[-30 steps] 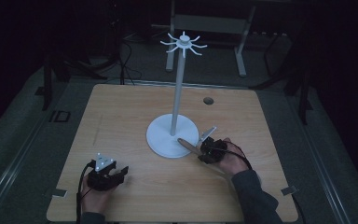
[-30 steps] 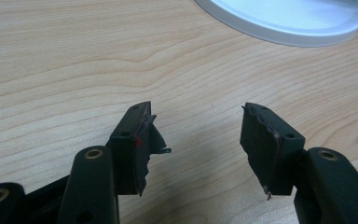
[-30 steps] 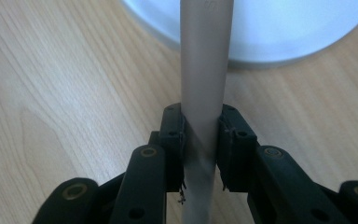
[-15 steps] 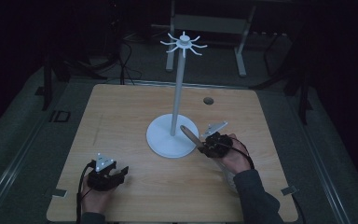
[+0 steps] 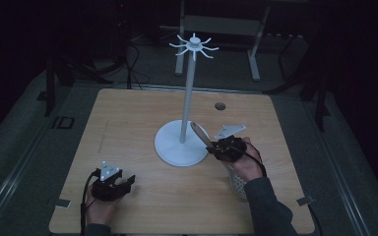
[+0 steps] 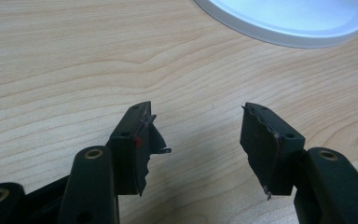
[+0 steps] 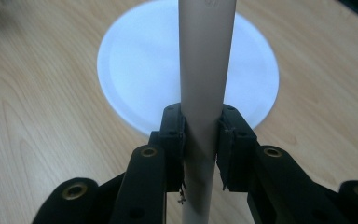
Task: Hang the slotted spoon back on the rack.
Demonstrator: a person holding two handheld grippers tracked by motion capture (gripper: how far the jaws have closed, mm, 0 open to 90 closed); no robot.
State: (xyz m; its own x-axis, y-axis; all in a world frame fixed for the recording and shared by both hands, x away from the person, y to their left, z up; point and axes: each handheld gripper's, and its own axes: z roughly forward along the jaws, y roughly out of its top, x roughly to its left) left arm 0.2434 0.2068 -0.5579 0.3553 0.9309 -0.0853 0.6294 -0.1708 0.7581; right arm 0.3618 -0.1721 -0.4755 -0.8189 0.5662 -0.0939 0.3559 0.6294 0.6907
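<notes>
A white stand rises from a round base (image 5: 170, 145) at mid-table, its thin pole (image 5: 187, 98) topped by a crown of hooks (image 5: 194, 46). My right gripper (image 5: 211, 147) is shut on the wooden handle (image 5: 197, 130) of a utensil, just right of the base. The utensil's white perforated head (image 5: 237, 183) hangs below the hand. In the right gripper view the pads (image 7: 175, 135) clamp the pale handle (image 7: 207, 56) over the white base (image 7: 135, 70). My left gripper (image 5: 128, 181) rests near the front left edge, open, with bare wood between its fingers (image 6: 137, 140). The base rim (image 6: 289, 18) lies ahead of it.
A small dark round hole (image 5: 220, 105) sits in the tabletop behind the stand on the right. A metal frame (image 5: 221, 24) stands beyond the far edge. Dark floor surrounds the table (image 5: 128, 113).
My right hand has lifted the utensil off the table, and the handle now points up over the base. The left gripper has stayed put.
</notes>
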